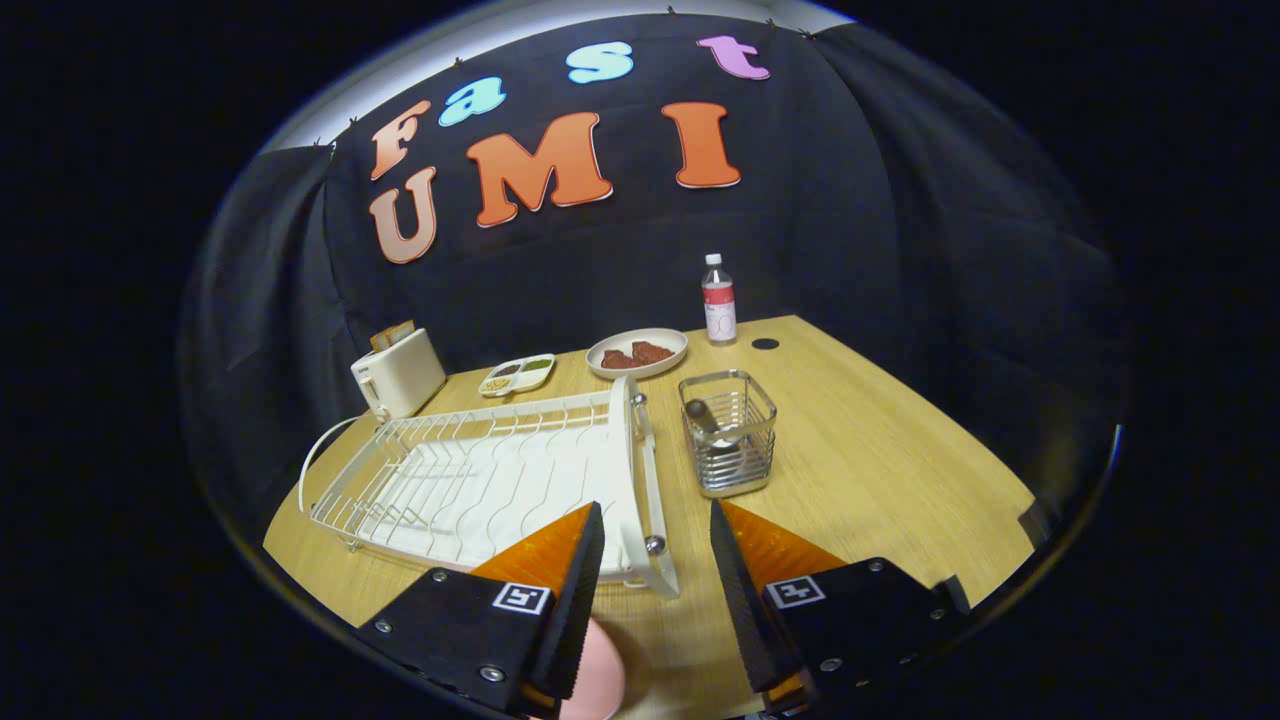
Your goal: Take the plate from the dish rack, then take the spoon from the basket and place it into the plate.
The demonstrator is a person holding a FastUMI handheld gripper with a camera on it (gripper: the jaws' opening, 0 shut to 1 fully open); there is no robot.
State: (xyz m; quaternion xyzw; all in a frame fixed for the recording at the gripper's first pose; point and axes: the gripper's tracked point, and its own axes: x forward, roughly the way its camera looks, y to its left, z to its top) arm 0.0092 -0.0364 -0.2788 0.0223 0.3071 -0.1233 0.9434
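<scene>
Claw [655, 540] hovers over the near side of the wooden worktop [880, 480], fingers spread apart, nothing pressed between them. Landmark: white wire dish rack [480, 480], sitting just ahead of the claw, its near corner right at the fingertips; rack slots look bare. A pink rounded object [595, 680], probably the plate, peeks out low beside one finger, nearer than the rack, mostly hidden; cannot tell if it touches the finger. Metal wire basket [730, 435] stands just beside the rack, apart from it, beyond the other finger. Inside it a spoon [712, 420] leans with a dark handle up, bowl down. Behind the rack: cream toaster [398, 373] at its far corner, a small divided tray [517, 375] with bits of food, then a round dish [637, 353] holding reddish-brown pieces. Farther back from the rack, past the basket, an upright clear bottle [718, 300] with white cap, and a small dark round hole [765, 343] in the worktop near it.
</scene>
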